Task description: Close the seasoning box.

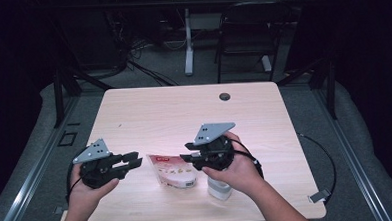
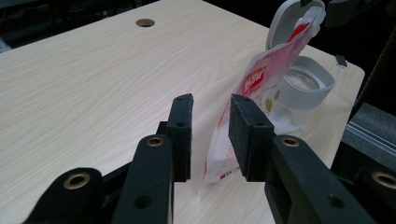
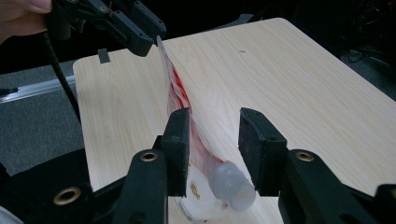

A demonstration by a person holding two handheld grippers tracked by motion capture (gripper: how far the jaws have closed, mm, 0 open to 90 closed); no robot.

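While the right gripper stands wide, its pads either side of the pouch's translucent screw cap with a clear gap on the far side, nothing is clamped there yet. The left gripper is narrower but also parted, the bottom seam of the red-and-white spouted pouch standing between its pads, with daylight on at least one side. The pouch is strung on edge between the two claws, over the table near its front edge (what keeps it up I cannot tell). Just beyond, under the right hand by the front edge, sits a white flip-lid jar, lid up.

To my eye the job now is to get a sure hold at both ends. I'd close the left pads flat on the seam first, not on the soft belly, so the pouch stops flopping. Then centre the cap squarely between the right pads before squeezing; caught off-centre, that rounded cap would likely slip out. Keep the spout tilted towards the jar, clear of its raised lid.
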